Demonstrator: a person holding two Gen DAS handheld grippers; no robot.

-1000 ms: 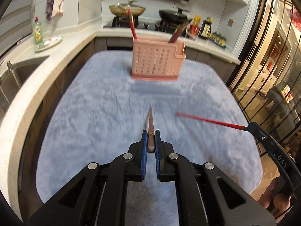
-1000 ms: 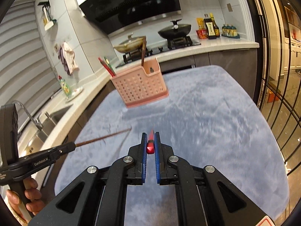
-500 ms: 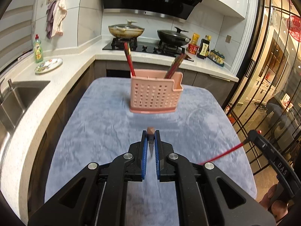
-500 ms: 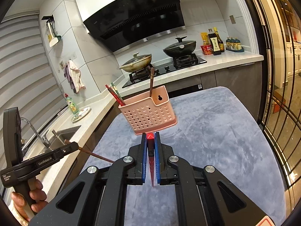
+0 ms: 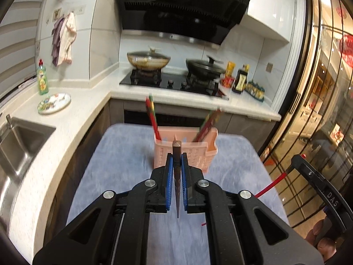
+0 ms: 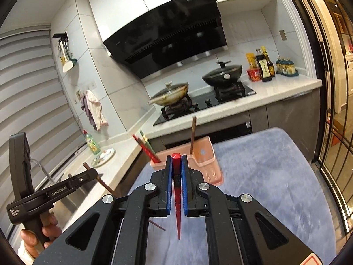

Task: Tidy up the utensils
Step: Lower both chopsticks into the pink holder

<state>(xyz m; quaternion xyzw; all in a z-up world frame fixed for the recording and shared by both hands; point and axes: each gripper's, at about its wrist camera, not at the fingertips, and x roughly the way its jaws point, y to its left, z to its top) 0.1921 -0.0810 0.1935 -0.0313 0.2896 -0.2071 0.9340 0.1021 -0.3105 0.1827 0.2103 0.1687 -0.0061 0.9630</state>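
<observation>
Two grippers, left and right, each clamp one chopstick, brown and red; beyond the jaws stand one pink holder, two pans.

basket on cloth, stove behind

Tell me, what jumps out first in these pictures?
Each gripper clamps one chopstick upright: the left gripper a brown chopstick, the right gripper a red chopstick. Just beyond them a pink basket, already holding chopsticks, stands on the blue cloth.
</observation>
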